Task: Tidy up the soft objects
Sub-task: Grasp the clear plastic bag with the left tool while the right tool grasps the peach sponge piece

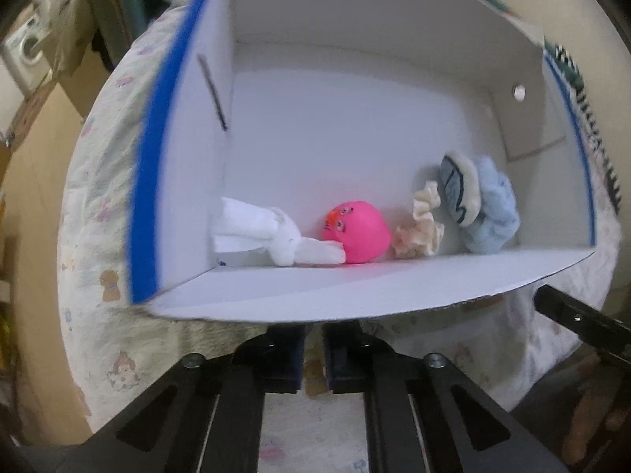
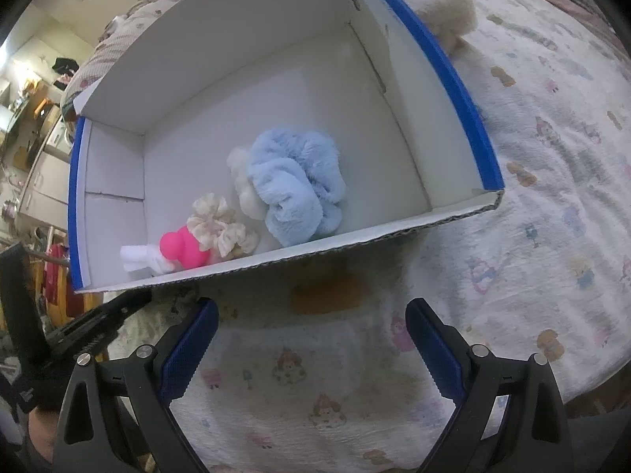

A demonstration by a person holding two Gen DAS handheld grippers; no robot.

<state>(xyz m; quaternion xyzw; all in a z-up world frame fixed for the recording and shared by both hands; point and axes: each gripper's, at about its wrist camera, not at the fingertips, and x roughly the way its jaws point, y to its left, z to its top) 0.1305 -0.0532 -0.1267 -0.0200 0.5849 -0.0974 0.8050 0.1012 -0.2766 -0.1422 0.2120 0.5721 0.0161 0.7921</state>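
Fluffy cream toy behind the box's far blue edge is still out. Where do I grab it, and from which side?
Grip the fluffy cream toy across its rounded top, coming straight down from above. Only that top shows; the box wall hides its near side, so a low approach from the box side looks blocked. It lies on the printed blanket. The open right gripper seems the better choice; the left gripper is shut.

Both wrist views — steeply downward — share the box [image 1: 394, 287].

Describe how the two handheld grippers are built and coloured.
Both are black plastic frames with triangular cut-outs and silver bolt heads at the pivots. The right gripper carries blue pads with serrated inner edges. The left gripper has darker navy pads on black fingers. No cables, markings or sleeves are visible.
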